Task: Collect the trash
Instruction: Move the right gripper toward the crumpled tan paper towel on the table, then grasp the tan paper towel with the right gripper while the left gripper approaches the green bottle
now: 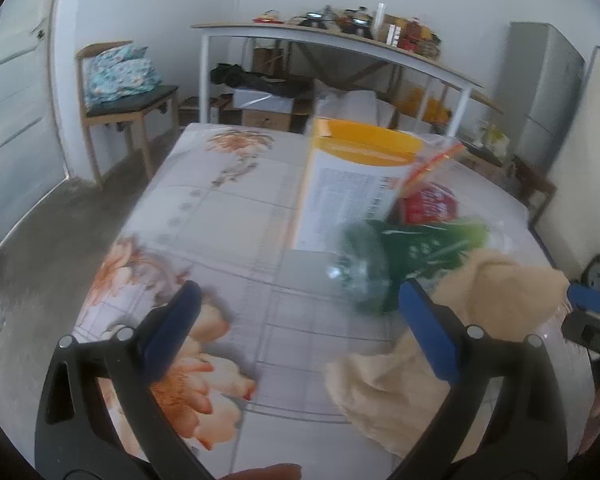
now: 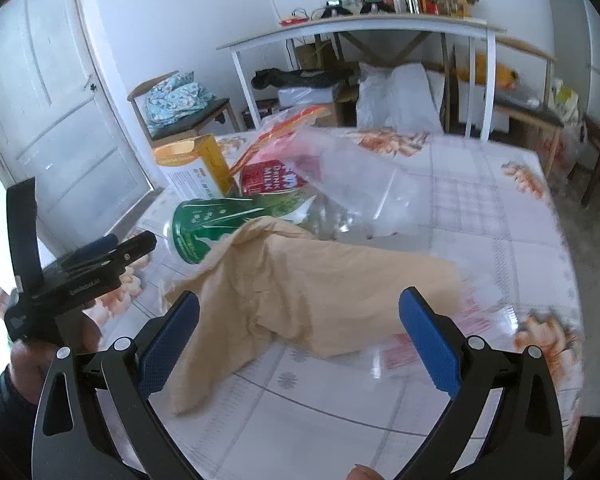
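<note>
Trash lies on a table with a floral cloth (image 1: 228, 216). A crumpled tan paper bag (image 2: 300, 292) lies nearest, with a green plastic bottle (image 2: 204, 228) behind it, then a red milk can (image 2: 268, 178), an orange-and-white carton (image 2: 196, 168) and a clear plastic bag (image 2: 356, 184). My right gripper (image 2: 300, 328) is open, its fingers on either side of the tan bag. My left gripper (image 1: 300, 320) is open over the cloth, left of the tan bag (image 1: 440, 332) and the green bottle (image 1: 388, 264). The carton (image 1: 352, 184) stands behind.
A wooden chair (image 1: 128, 92) with a patterned cushion stands left of the table by a white door (image 2: 52, 112). A white-framed shelf table (image 2: 364, 28) loaded with clutter stands behind, with boxes and bags under it. A grey fridge (image 1: 540, 88) stands at the right.
</note>
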